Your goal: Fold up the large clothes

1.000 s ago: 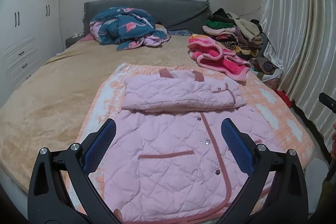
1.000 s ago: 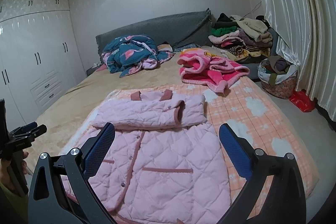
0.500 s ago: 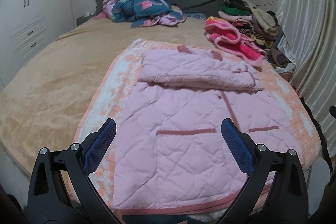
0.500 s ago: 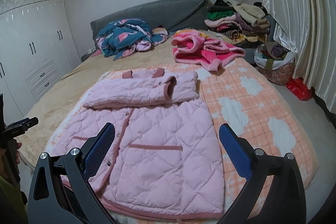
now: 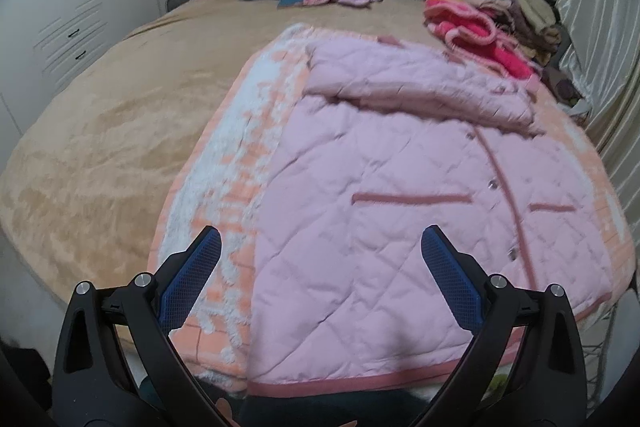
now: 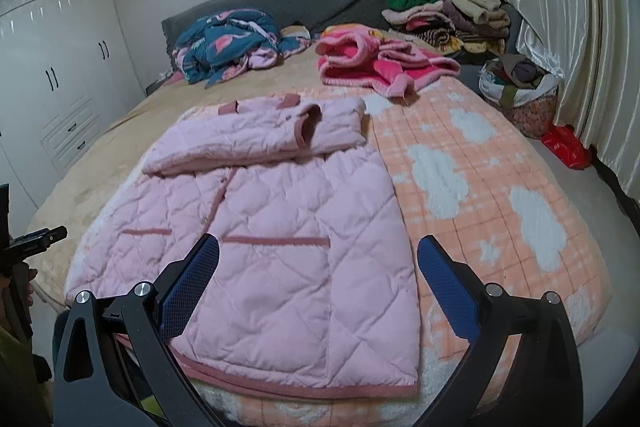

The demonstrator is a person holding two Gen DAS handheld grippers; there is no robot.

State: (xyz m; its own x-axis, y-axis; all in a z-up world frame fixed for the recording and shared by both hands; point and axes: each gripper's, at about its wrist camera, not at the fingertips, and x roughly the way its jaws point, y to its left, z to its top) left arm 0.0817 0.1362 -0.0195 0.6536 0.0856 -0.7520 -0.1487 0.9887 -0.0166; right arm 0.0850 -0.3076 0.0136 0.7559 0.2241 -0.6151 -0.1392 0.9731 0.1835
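A pink quilted jacket (image 6: 276, 223) lies flat on an orange blanket (image 6: 480, 195), its sleeves folded across the far chest. The right gripper (image 6: 318, 281) hovers wide apart over the near hem.

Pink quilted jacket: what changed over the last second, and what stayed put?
Both hand-held grippers, left and right, came down toward the hem of the pink quilted jacket, jaws open and empty. Nothing was grasped. The jacket stayed flat on the peach blanket, sleeves folded across its chest.
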